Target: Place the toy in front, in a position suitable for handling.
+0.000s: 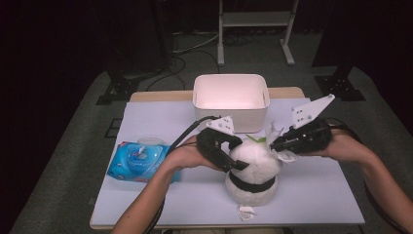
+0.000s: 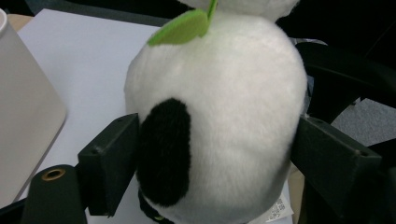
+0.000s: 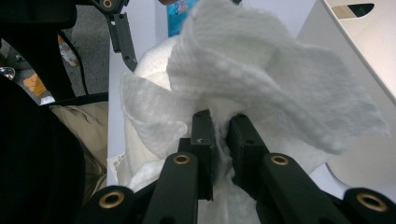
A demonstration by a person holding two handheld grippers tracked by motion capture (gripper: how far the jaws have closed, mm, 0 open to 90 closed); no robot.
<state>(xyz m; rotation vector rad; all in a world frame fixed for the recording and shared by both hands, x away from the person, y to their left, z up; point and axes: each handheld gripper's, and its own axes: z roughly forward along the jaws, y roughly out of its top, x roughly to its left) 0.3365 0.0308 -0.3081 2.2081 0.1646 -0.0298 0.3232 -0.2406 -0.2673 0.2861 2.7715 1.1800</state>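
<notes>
**Plush toy held on both sides while a wipe is pinched beside it**

A white plush toy (image 1: 253, 168) with black patches and a small green felt leaf (image 2: 182, 27) stands upright on the pale table (image 1: 311, 195), just in front of a white plastic bin (image 1: 231, 97). A paper tag (image 1: 247, 211) lies on the table at its foot.

The left gripper (image 1: 233, 155) comes in from the toy's left. In the left gripper view its jaws stand wide, one on each side of the toy's round body: the left pad lies against the black patch (image 2: 163, 151), and the right pad sits at the fur's edge. Whether the pads press into the plush or merely touch it is hard to say from this angle, though the grip looks loose.

The right gripper (image 1: 275, 145) reaches in from the toy's right, near its top. Its jaws are nearly together and clamp a crumpled white wet wipe (image 3: 261, 88), which fans out above and around the fingertips. In the high view the wipe lies against the upper right side of the toy.

A blue pack of wet wipes (image 1: 139, 161) lies flat on the table to the left, well apart from the toy and near the person's left forearm (image 1: 146, 200).
</notes>
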